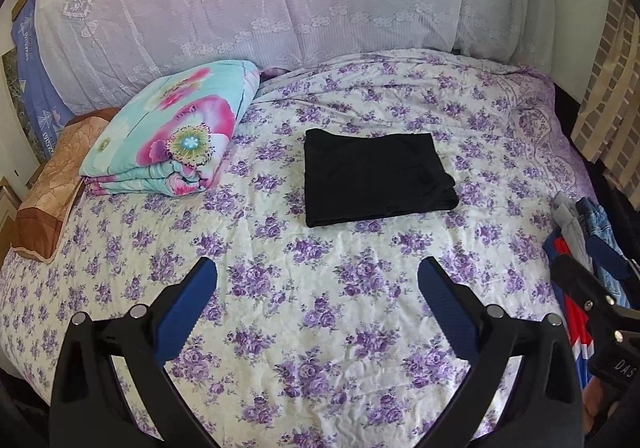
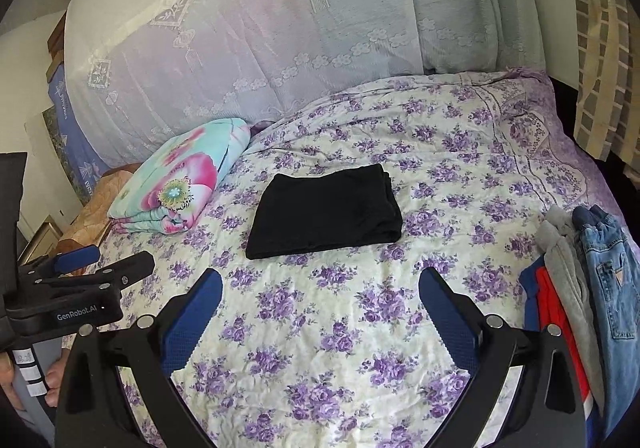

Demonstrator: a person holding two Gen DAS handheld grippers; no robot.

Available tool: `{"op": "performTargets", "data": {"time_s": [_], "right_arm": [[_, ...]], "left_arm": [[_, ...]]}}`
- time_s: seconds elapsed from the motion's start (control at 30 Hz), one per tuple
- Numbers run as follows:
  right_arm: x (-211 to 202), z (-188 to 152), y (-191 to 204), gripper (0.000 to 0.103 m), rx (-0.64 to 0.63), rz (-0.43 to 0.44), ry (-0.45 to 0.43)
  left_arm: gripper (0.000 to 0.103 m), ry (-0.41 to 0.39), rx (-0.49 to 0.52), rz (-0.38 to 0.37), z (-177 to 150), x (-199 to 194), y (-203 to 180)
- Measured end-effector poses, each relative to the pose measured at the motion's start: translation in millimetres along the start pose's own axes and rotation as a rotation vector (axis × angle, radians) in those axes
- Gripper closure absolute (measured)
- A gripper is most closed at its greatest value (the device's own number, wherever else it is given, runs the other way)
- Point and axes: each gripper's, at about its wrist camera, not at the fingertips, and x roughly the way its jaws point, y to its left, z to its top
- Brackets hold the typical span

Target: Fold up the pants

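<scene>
Black pants (image 1: 374, 176) lie folded into a flat rectangle in the middle of the bed; the right wrist view shows the same black pants (image 2: 326, 210). My left gripper (image 1: 318, 272) hovers open over the sheet, well short of the pants, nothing between its blue pads. My right gripper (image 2: 320, 280) is open too, just in front of the pants' near edge, holding nothing. From the right wrist view the left gripper (image 2: 86, 266) appears at the left edge, held by a hand (image 2: 24, 380). The right gripper's body (image 1: 596, 300) shows at the right edge of the left wrist view.
The bed carries a white sheet with purple flowers (image 1: 320, 328). A folded floral quilt (image 1: 172, 140) and a brown pillow (image 1: 52, 184) sit at the left. A lace-covered bedding stack (image 1: 260, 0) rises behind. Grey, blue denim and red clothes (image 2: 588, 280) are piled at the bed's right edge.
</scene>
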Motion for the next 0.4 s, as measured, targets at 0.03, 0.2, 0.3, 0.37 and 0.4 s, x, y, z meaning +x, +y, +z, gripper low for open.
{"op": "performTargets", "data": {"time_s": [0.03, 0.2, 0.3, 0.37, 0.4], "right_arm": [[-1.2, 0.1, 0.2, 0.004, 0.002, -0.002, -0.005], [-6.3, 1.1, 0.4, 0.004, 0.010, -0.016, -0.019], [-8.4, 2.2, 2.4, 0.004, 0.007, -0.022, -0.025], [-9.8, 2.3, 4.6, 0.004, 0.001, -0.026, -0.028], [-10.0, 1.8, 5.8, 0.004, -0.001, -0.027, -0.027]], "left_arm": [[0.005, -0.008, 0.000, -0.001, 0.9, -1.5, -0.7], [0.005, -0.048, 0.053, 0.027, 5.2, -5.2, -8.0], [0.005, -0.050, 0.056, 0.030, 4.8, -4.6, -9.9], [0.005, -0.050, 0.068, 0.026, 3.9, -4.5, -12.1], [0.005, -0.051, 0.072, 0.028, 3.6, -4.5, -13.2]]}}
